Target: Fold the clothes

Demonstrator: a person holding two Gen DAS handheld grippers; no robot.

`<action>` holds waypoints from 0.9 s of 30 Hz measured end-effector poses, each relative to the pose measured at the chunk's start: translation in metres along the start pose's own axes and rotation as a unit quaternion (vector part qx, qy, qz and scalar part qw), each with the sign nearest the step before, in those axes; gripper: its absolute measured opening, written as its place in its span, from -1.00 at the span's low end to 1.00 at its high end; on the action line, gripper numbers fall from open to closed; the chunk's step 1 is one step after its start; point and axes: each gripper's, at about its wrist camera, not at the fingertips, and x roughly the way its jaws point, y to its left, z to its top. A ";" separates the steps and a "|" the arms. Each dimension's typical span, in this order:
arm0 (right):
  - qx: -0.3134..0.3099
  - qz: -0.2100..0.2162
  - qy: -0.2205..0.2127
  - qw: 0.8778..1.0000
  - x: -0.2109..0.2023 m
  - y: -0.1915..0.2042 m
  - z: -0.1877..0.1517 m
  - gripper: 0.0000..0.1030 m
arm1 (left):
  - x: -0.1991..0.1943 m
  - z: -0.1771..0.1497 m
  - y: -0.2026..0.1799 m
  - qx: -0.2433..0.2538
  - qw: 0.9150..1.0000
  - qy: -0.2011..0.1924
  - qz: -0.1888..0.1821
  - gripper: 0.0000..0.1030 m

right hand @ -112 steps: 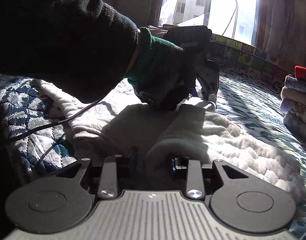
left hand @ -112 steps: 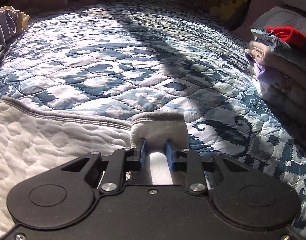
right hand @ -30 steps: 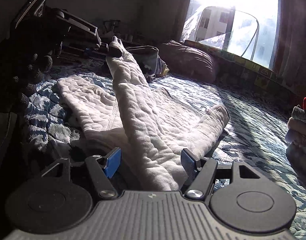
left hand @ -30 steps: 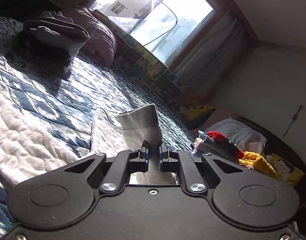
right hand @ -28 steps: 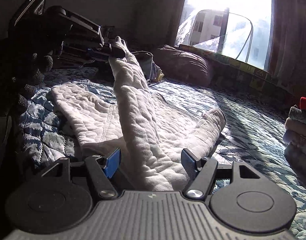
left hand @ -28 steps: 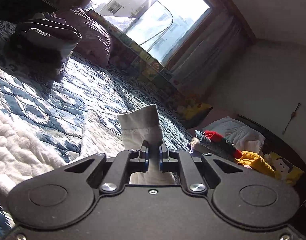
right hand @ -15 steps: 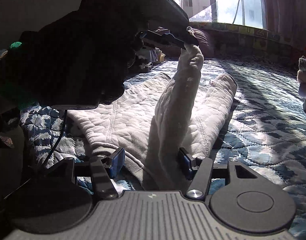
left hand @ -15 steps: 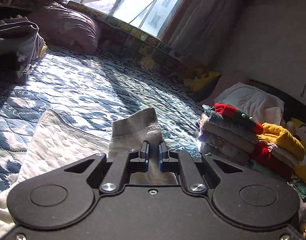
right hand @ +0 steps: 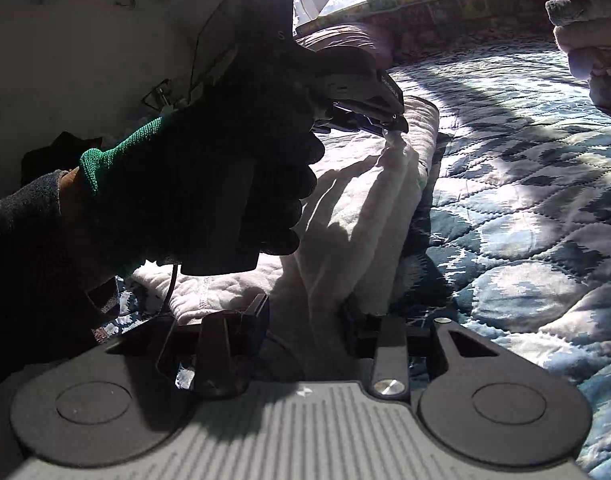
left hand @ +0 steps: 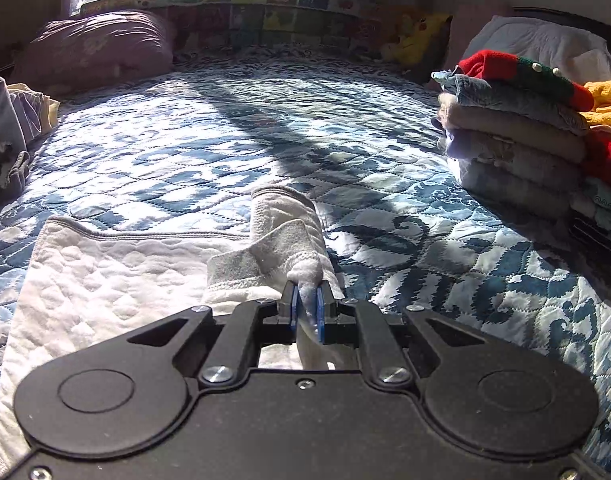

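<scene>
A white quilted top point(left hand: 105, 272) lies spread on the blue patterned bedspread point(left hand: 225, 140). My left gripper point(left hand: 305, 312) is shut on its sleeve cuff point(left hand: 281, 240), which bunches up just past the blue pads. In the right wrist view a gloved hand point(right hand: 225, 140) holds that left gripper point(right hand: 389, 126) above the top, and the sleeve point(right hand: 385, 200) hangs from it down to my right gripper point(right hand: 307, 318). The right fingers press in on the thick lower part of the sleeve from both sides.
A tall stack of folded clothes point(left hand: 513, 140) stands on the bed at the right, topped by a red and green piece. A mauve pillow point(left hand: 93, 44) lies at the far left, and loose dark clothes point(left hand: 5, 128) sit at the left edge.
The left gripper swung the raised cuff over and lowered it toward the top's body. The right fingers drew together from wide apart onto the sleeve.
</scene>
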 end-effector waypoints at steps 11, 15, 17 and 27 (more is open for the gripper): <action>-0.020 -0.028 -0.029 0.999 -0.028 0.007 0.010 -0.25 | 0.027 0.004 -0.016 0.165 0.983 0.076 -0.016 -0.82; -0.040 -0.075 -0.080 0.993 -0.040 0.007 0.019 -0.25 | 0.002 0.016 0.009 0.113 0.990 0.050 -0.067 0.03; -0.054 -0.087 -0.115 0.988 -0.041 0.012 0.022 -0.25 | -0.012 0.024 0.023 0.082 0.992 0.032 -0.093 0.05; -0.057 -0.094 -0.021 0.994 0.020 0.023 0.013 -0.36 | 0.025 0.072 0.029 0.018 0.998 0.041 -0.032 -0.43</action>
